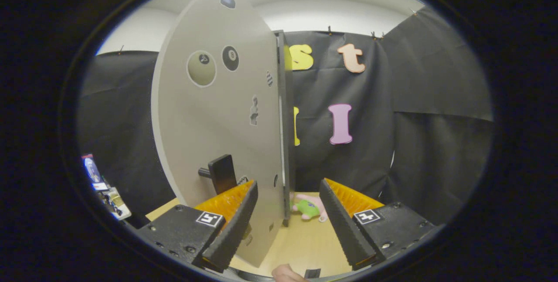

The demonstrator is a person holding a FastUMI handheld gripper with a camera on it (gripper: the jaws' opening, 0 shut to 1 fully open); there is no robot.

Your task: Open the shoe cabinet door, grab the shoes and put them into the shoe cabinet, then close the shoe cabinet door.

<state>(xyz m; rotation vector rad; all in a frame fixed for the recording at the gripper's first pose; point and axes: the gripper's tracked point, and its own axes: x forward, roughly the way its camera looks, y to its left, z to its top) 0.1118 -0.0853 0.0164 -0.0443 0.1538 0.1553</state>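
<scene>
The gripper (287, 212) is released: its two fingers stand well apart and press on nothing. The free edge of the shoe cabinet door (218, 112) passes between the fingers. The door panel lies on the left-finger side and appears to touch or nearly touch the left finger; contact cannot be confirmed.

The door is swung open and stands upright, so its long axis is vertical and its edge faces the gripper. The door handle (221, 173) projects from the panel just beyond the left finger, above its tip.

Beyond the fingers, past the door edge, a pink and green shoe (310, 207) lies on the wooden floor (305, 242), slightly toward the right finger. Its heading cannot be determined.

The gripper points level and forward, low above the floor. Judgement: the opening step appears done; the next move is forward and slightly right, clear of the door edge, to the shoe.
</scene>
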